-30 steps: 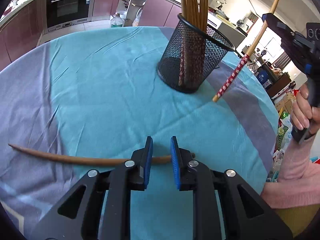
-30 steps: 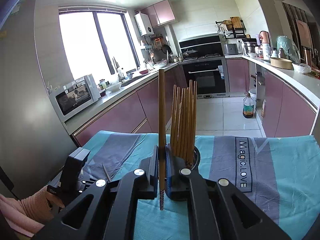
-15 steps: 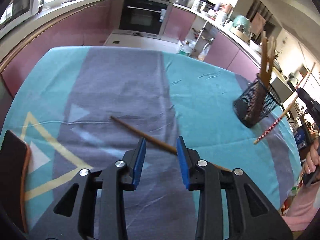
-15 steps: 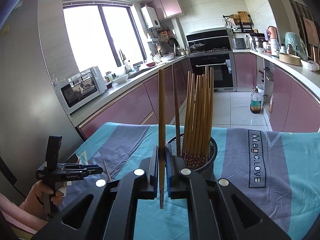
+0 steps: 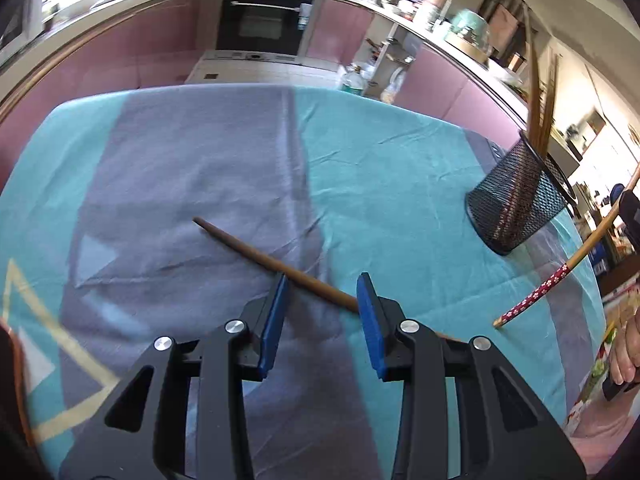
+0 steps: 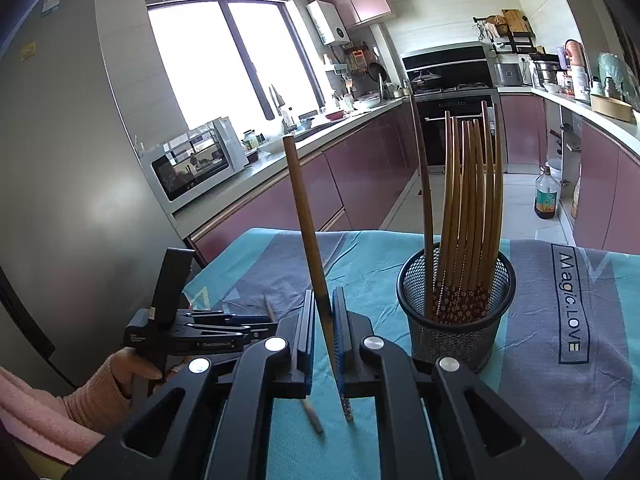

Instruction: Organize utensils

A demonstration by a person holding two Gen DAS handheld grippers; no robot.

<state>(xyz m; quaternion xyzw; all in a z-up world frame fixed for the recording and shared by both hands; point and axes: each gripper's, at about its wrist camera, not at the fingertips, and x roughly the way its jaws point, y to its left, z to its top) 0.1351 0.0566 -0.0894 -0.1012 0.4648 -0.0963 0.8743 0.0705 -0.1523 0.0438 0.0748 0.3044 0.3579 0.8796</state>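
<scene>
A brown chopstick (image 5: 256, 255) lies on the teal and grey tablecloth (image 5: 192, 168). My left gripper (image 5: 322, 296) is open, its blue pads on either side of the chopstick just above it. My right gripper (image 6: 321, 316) is shut on a chopstick (image 6: 306, 216) with a red flowered end, held upright; it also shows at the right of the left wrist view (image 5: 568, 264). A black mesh holder (image 6: 454, 304) with several chopsticks stands just right of my right gripper, and far right in the left wrist view (image 5: 516, 204).
The table's far edge drops to a tiled kitchen floor with pink cabinets and an oven (image 5: 260, 20) behind. A bottle (image 6: 546, 196) stands on the floor. A dark object (image 5: 12, 380) sits at the table's left edge.
My left gripper has swung left from the holder, come down over the lying chopstick and opened wider. My right gripper has moved closer to the holder, and its chopstick now tilts slightly.
</scene>
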